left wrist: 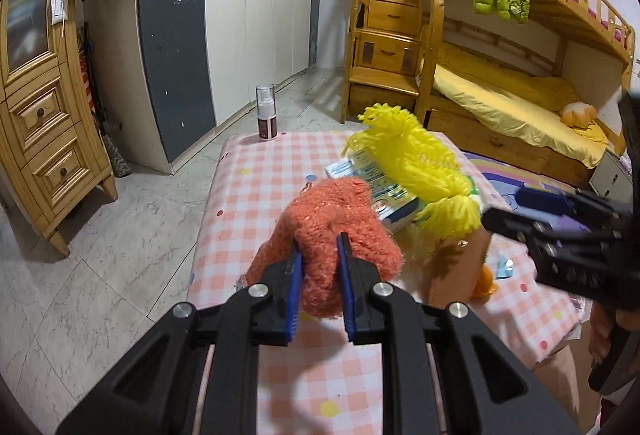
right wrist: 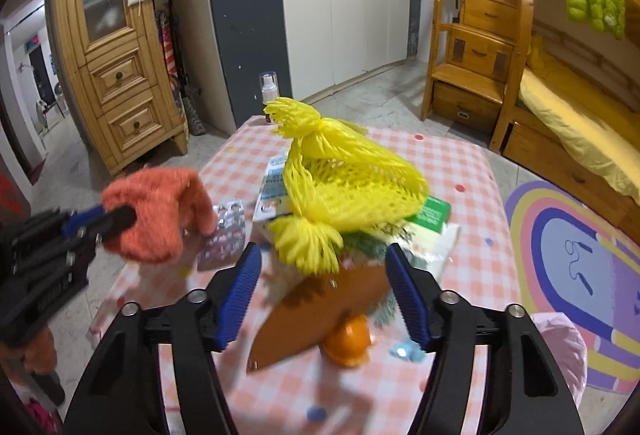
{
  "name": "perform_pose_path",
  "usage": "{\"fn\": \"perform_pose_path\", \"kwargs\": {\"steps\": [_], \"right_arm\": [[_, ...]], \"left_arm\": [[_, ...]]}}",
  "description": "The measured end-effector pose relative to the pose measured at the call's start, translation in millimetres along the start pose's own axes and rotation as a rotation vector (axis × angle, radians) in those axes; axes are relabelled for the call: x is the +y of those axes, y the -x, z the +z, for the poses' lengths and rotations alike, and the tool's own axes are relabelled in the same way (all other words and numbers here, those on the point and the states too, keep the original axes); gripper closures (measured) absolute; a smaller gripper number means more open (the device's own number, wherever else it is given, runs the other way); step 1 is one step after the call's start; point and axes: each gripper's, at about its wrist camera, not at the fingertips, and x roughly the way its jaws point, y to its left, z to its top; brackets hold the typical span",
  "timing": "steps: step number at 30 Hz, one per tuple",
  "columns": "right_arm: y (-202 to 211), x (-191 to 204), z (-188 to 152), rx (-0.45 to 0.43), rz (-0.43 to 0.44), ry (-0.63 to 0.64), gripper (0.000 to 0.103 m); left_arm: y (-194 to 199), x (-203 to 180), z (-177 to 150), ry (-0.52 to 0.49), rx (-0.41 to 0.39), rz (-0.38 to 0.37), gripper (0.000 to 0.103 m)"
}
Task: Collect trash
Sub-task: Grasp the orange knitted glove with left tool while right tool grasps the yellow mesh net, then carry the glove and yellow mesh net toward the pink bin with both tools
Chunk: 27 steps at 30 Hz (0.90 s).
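My left gripper (left wrist: 320,267) is shut on a fuzzy orange knitted glove (left wrist: 340,231), held above the pink checked tablecloth (left wrist: 256,171). The right wrist view shows that glove (right wrist: 156,211) at the left in the left gripper (right wrist: 120,219). My right gripper (right wrist: 324,279) stands open over a trash pile: a yellow foam net (right wrist: 348,191), a brown cardboard piece (right wrist: 320,311) and an orange fruit (right wrist: 346,341). The cardboard lies between the blue pads without touching them. In the left wrist view the right gripper (left wrist: 512,207) comes in from the right beside the net (left wrist: 412,163).
A blister pack (right wrist: 226,231), a white-blue medicine box (right wrist: 274,187), a green box (right wrist: 432,213) and small blue scraps (right wrist: 408,351) lie on the table. A spray bottle (left wrist: 266,113) stands at its far edge. A pink bag (right wrist: 560,347) sits at the right, a bunk bed (left wrist: 520,103) beyond.
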Motion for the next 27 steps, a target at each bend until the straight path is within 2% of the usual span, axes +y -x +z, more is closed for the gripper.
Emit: {"fn": "perform_pose_path", "kwargs": {"steps": [8, 9, 10, 11, 14, 20, 23, 27], "right_arm": [[-42.5, 2.9, 15.2, 0.062, -0.056, -0.041, 0.04], [-46.1, 4.1, 15.0, 0.073, -0.056, -0.042, 0.044], [-48.4, 5.1, 15.1, 0.081, -0.057, -0.042, 0.063], [-49.1, 6.2, 14.3, 0.085, -0.063, -0.044, 0.069], [-36.9, 8.5, 16.2, 0.04, -0.072, -0.031, 0.077], [19.2, -10.3, 33.4, -0.148, -0.088, -0.059, 0.079], [46.9, -21.1, 36.7, -0.212, -0.085, -0.064, 0.079], [69.2, -33.0, 28.4, -0.229, -0.084, -0.064, 0.079]], "left_arm": [[-15.4, 8.1, -7.3, 0.033, 0.041, -0.034, 0.088], [-15.9, 6.3, -8.9, 0.031, 0.042, -0.038, 0.088], [-16.1, 5.5, -9.9, 0.029, 0.043, -0.04, 0.088], [-16.2, 4.9, -10.4, 0.028, 0.044, -0.041, 0.088], [-16.8, 5.7, -11.9, 0.033, 0.051, -0.05, 0.088], [-9.4, 10.9, -2.8, 0.024, 0.021, -0.025, 0.088], [-3.1, 10.5, 4.5, 0.015, 0.002, -0.017, 0.088], [7.5, 8.2, 10.6, 0.006, -0.025, -0.023, 0.088]]}}
